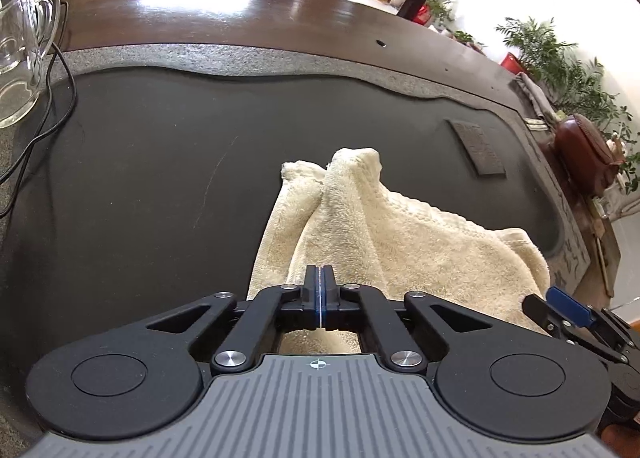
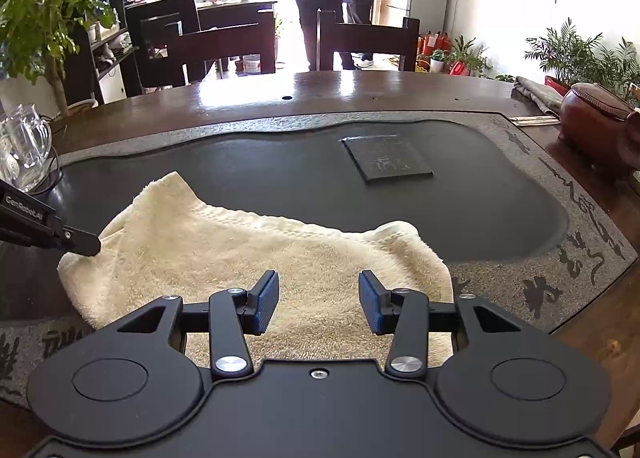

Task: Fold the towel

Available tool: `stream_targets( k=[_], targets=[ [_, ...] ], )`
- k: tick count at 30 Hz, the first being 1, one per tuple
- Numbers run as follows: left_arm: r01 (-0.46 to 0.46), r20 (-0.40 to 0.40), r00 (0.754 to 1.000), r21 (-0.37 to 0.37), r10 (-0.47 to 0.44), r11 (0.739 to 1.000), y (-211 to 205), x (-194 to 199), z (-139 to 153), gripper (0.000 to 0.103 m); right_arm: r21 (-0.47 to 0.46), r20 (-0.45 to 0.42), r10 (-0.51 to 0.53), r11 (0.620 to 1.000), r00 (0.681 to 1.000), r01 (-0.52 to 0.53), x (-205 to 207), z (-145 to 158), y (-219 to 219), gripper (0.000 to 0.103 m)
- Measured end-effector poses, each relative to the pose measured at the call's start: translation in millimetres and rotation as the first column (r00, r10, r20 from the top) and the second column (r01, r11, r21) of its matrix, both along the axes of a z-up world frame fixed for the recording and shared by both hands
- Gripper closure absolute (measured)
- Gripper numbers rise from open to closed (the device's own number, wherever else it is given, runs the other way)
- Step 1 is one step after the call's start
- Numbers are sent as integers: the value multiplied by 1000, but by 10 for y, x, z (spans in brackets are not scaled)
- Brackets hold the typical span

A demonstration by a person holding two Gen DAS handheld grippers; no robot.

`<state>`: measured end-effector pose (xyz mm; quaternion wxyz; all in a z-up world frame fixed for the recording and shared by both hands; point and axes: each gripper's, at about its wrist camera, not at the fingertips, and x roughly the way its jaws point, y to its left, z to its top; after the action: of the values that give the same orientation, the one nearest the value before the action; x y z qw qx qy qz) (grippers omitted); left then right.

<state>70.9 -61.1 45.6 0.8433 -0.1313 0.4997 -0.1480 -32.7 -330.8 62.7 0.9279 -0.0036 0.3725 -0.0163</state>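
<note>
A cream towel [image 1: 392, 225] lies rumpled on the dark stone tray [image 1: 140, 177]. My left gripper [image 1: 319, 278] has its blue pads pressed together over the towel's near left edge; no cloth shows between them. In the right wrist view the towel [image 2: 248, 254] spreads across the tray's [image 2: 300, 177] near side, and the left gripper [image 2: 86, 244] touches its left edge. My right gripper [image 2: 319, 300] is open, its pads wide apart just above the towel's near edge. It shows at the right of the left wrist view [image 1: 560, 308].
A glass pitcher [image 1: 20, 57] and a black cable [image 1: 52, 97] sit at the tray's left. A square stone coaster [image 2: 386, 161] lies on the tray beyond the towel. A brown teapot-like vessel [image 2: 596, 125] stands at the right. Chairs, plants and two people are beyond the wooden table [image 2: 360, 93].
</note>
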Motion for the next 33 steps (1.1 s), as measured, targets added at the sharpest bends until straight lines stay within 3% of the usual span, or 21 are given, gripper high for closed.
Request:
stream_targets(
  k=[9, 15, 17, 19, 21, 29, 33],
  targets=[
    [-26, 13, 1000, -36, 26, 999, 160, -185, 16, 103, -8, -17, 16, 1000, 1000, -16, -30, -43, 34, 56],
    [61, 44, 997, 32, -62, 998, 56, -148, 72, 101, -5, -20, 19, 1000, 1000, -19, -49, -51, 52, 56],
    [89, 44, 995, 48, -91, 995, 18, -114, 71, 97, -8, -18, 21, 1000, 1000, -21, -57, -44, 63, 56],
    [99, 47, 994, 66, -103, 993, -6, -88, 73, 74, -10, -19, 23, 1000, 1000, -23, -61, -45, 71, 56],
    [113, 64, 991, 84, -118, 990, -21, -72, 91, 66, -10, -21, 23, 1000, 1000, -23, -61, -50, 72, 56],
    [161, 41, 985, 151, -169, 975, -75, 47, 17, 66, -14, -21, 26, 1000, 999, -26, -42, -53, 70, 56],
    [184, 18, 982, 135, -188, 974, -89, 111, -45, 67, -13, -23, 28, 1000, 999, -28, -45, -59, 72, 56]
  ],
)
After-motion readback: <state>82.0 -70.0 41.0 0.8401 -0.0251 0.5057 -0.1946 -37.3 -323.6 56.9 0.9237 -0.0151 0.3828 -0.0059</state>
